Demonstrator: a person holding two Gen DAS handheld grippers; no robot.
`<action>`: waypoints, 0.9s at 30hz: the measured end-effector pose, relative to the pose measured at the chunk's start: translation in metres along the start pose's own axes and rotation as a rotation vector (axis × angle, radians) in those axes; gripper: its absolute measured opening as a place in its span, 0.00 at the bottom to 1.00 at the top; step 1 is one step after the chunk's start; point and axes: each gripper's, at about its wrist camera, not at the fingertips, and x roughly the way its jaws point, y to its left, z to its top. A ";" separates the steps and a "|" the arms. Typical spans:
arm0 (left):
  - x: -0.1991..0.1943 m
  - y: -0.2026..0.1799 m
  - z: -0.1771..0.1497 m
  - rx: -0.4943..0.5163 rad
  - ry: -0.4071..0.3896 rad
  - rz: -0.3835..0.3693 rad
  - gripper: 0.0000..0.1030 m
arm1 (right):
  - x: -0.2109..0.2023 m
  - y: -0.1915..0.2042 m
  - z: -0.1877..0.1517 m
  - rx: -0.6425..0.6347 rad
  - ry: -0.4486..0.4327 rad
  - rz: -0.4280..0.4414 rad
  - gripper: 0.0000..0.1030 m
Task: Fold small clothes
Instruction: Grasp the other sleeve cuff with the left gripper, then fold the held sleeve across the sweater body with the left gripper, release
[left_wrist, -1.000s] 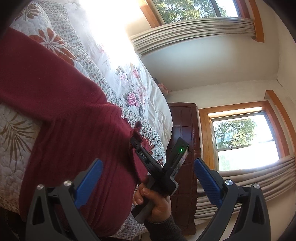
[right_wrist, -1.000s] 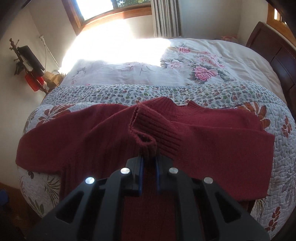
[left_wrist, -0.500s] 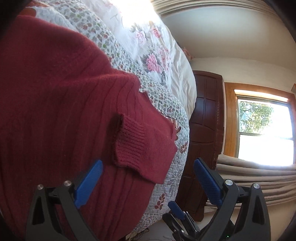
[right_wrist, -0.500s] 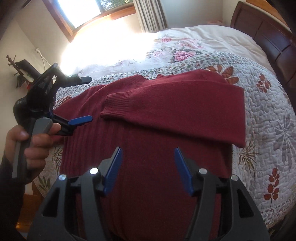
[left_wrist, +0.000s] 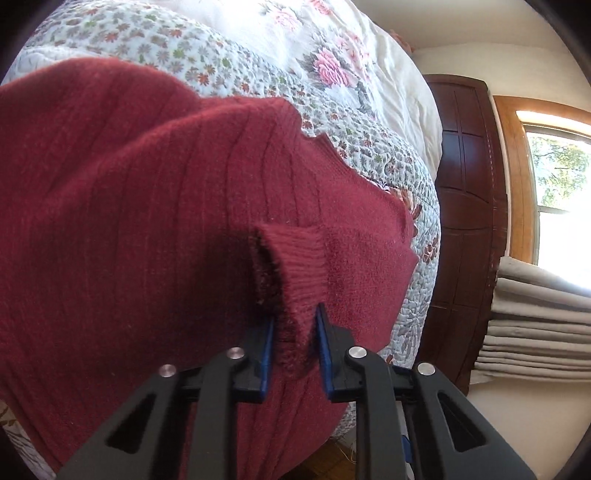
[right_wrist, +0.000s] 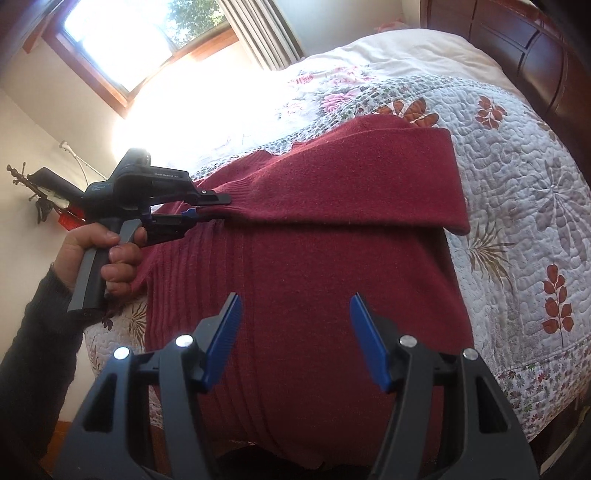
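Note:
A dark red knit sweater (right_wrist: 325, 280) lies spread on the quilted bed, one sleeve (right_wrist: 351, 192) folded across its chest. My left gripper (left_wrist: 293, 332) is shut on the ribbed cuff (left_wrist: 295, 266) of that sleeve, the knit bunched between its blue pads. In the right wrist view the left gripper (right_wrist: 210, 208) pinches the cuff at the sweater's left side, held by a hand (right_wrist: 107, 251). My right gripper (right_wrist: 295, 332) hovers open over the sweater's lower body, nothing between its fingers.
The floral quilt (right_wrist: 517, 206) covers the bed, with its edge near at the bottom right. A dark wooden headboard (right_wrist: 524, 55) stands at the far right. A window with curtains (left_wrist: 546, 206) and a wall shelf with a red object (right_wrist: 66, 218) are beyond.
My left gripper moved in and shut on the sleeve cuff, after being open beside it. My right gripper let go of the cuff a second ago and stays open, pulled back over the body.

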 end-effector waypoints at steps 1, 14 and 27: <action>-0.003 0.000 -0.002 0.003 -0.008 -0.009 0.15 | -0.001 0.000 0.000 0.001 0.000 -0.002 0.59; -0.155 -0.030 -0.010 0.155 -0.271 -0.128 0.10 | -0.002 -0.015 -0.019 0.055 0.035 -0.016 0.59; -0.126 0.082 -0.002 -0.031 -0.233 -0.089 0.10 | 0.005 -0.007 -0.017 0.037 0.050 -0.009 0.59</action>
